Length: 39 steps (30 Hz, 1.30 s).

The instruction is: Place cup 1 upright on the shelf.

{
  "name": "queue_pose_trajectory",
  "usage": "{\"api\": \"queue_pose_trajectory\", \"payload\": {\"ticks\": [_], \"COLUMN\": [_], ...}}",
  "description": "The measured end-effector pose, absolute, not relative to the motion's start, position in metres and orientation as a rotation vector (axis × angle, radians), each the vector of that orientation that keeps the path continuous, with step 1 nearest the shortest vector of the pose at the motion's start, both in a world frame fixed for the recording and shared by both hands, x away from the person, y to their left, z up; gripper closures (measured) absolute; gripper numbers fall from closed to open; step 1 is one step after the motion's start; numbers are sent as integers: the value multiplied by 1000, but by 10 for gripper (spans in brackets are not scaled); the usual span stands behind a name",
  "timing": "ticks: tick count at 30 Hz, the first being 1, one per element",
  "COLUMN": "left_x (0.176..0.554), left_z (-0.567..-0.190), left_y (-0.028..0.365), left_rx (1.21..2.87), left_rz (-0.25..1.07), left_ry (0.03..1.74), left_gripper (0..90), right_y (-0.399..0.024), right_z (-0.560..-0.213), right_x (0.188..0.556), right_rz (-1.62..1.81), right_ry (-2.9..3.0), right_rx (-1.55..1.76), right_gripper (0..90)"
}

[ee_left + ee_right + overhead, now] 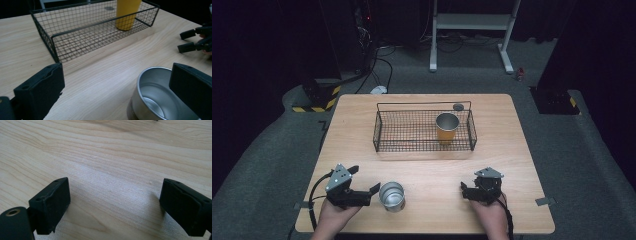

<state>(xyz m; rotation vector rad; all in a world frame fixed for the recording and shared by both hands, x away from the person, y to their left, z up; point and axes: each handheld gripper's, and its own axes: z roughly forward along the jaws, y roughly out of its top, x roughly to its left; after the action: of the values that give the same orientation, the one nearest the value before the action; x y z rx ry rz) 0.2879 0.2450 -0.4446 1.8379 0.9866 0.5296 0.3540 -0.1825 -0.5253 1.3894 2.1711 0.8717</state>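
Wooden table (512, 150): wire basket (384, 131) holds yellow cup (446, 128), likely done. Steel cup (392, 196) outside, beside my spread left gripper (364, 182); right gripper (466, 191) spread, empty.

Bright overhead light falls on the table (422, 165) amid dark surroundings; close-up jaws look soft, shadows faint.
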Motion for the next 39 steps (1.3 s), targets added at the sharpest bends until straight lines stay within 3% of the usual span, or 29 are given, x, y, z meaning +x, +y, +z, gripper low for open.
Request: {"api": "queue_pose_trajectory", "payload": {"ticks": [19,39], "left_x": [278,279], "left_z": [-465,-485], "left_y": [203,196], "left_rx": [1918,1978], "left_rz": [415,384], "left_ry": [836,816], "left_gripper": [5,6], "right_y": [-182,-182], "right_z": [-525,-525], "right_x": [354,354], "right_rz": [871,871], "right_ry": [2170,2169], "right_rx": [1389,1389], "right_gripper": [96,97]}}
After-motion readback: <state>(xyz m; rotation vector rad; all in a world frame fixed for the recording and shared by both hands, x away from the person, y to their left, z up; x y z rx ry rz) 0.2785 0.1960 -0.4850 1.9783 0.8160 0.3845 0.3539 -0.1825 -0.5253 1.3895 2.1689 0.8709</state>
